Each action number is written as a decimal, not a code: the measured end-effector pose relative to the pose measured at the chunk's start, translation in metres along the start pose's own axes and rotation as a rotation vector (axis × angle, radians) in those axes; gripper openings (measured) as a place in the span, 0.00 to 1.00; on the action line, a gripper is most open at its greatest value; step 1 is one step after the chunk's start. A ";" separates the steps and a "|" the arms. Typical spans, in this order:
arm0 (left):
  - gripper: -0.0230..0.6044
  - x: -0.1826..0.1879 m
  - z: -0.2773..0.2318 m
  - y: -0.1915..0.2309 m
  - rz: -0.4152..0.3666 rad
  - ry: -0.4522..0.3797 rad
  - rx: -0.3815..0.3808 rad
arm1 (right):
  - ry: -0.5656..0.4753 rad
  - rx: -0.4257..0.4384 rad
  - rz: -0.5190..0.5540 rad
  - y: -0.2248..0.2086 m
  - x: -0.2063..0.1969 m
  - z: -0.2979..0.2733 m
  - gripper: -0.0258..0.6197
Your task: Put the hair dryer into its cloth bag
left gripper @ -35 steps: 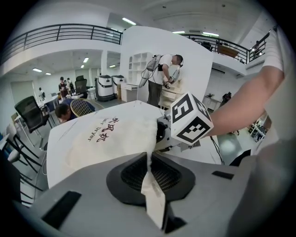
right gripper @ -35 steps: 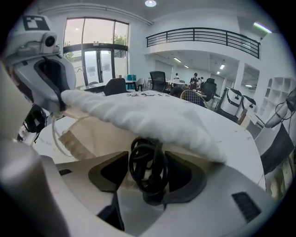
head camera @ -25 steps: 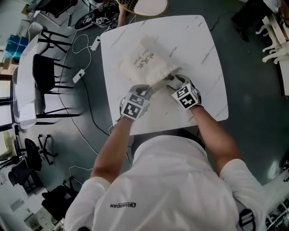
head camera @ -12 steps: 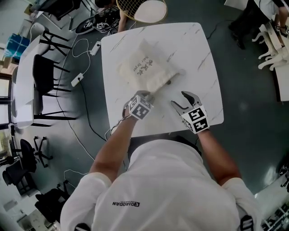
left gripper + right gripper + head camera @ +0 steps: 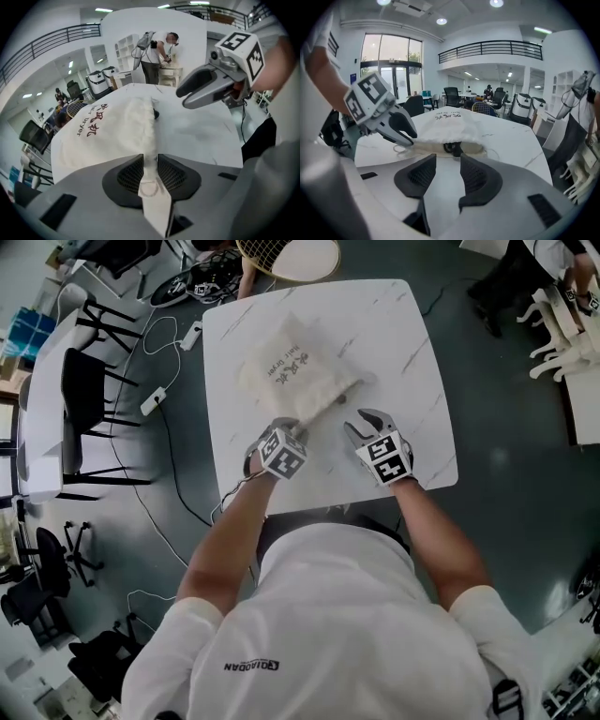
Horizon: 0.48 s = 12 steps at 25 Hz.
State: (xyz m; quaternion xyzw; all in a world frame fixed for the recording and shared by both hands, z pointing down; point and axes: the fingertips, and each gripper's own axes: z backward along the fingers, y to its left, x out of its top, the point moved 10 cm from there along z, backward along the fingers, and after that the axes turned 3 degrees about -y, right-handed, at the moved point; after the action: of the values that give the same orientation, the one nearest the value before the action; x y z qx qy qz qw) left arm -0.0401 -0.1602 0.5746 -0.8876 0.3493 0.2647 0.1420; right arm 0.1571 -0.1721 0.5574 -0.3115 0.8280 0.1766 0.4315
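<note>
Drawn back from the bag (image 5: 295, 371) at upper centre, where the hair dryer (image 5: 452, 148) sits inside, the right gripper (image 5: 359, 425) narrows its empty, parted jaws, while the left gripper (image 5: 151, 164) has just loosened around the bag's strap (image 5: 152, 187).

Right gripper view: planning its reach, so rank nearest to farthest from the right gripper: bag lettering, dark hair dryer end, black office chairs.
1. Dark hair dryer end, at cloth bag mouth.
2. Bag lettering, farther up.
3. Black office chairs, beyond the table.
</note>
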 end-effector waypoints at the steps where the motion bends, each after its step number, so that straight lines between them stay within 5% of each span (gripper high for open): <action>1: 0.20 0.000 -0.002 0.001 -0.010 0.007 0.011 | 0.019 -0.005 0.027 -0.004 0.000 -0.015 0.32; 12: 0.12 0.013 0.023 0.029 0.281 -0.169 -0.047 | 0.095 -0.007 0.129 -0.025 0.013 -0.088 0.25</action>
State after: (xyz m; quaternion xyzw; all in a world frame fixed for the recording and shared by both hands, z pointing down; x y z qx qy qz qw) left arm -0.0605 -0.1776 0.5468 -0.8075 0.4505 0.3640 0.1115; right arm 0.1152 -0.2445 0.5957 -0.2668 0.8653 0.1919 0.3786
